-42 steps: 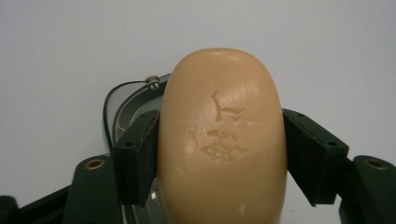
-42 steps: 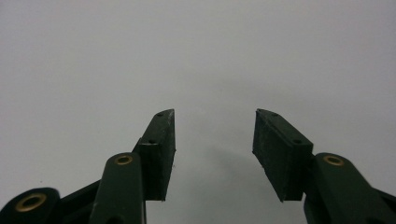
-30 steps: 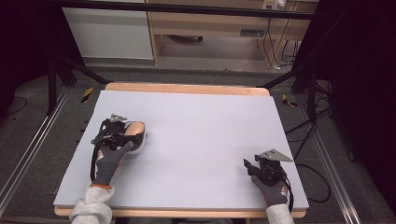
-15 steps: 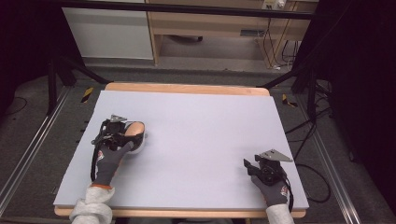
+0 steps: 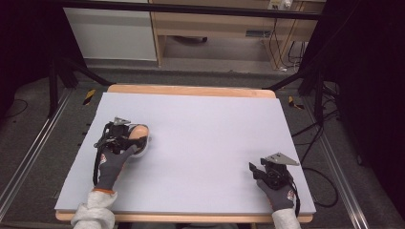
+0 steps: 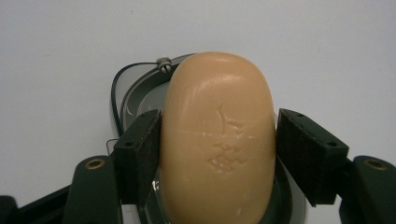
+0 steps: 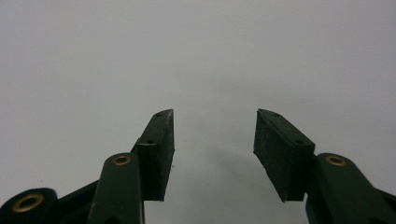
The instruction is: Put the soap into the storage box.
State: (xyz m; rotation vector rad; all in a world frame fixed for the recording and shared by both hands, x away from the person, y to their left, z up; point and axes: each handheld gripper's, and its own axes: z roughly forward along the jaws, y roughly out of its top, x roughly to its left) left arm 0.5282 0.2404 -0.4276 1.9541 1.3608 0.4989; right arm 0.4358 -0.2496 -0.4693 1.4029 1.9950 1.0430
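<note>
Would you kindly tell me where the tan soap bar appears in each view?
High view: soap bar at the table's left, by the left gripper.
Left gripper view: centre, between the fingers, over a clear dish.
Right gripper view: not there.
Shared landmark: the pale table.

Soft overhead light falls evenly on the pale table (image 5: 200,143), while the room toward twelve o'clock sinks into darkness. The high view looks grainy; a faint shadow pools between the right gripper (image 7: 214,135) jaws.
</note>
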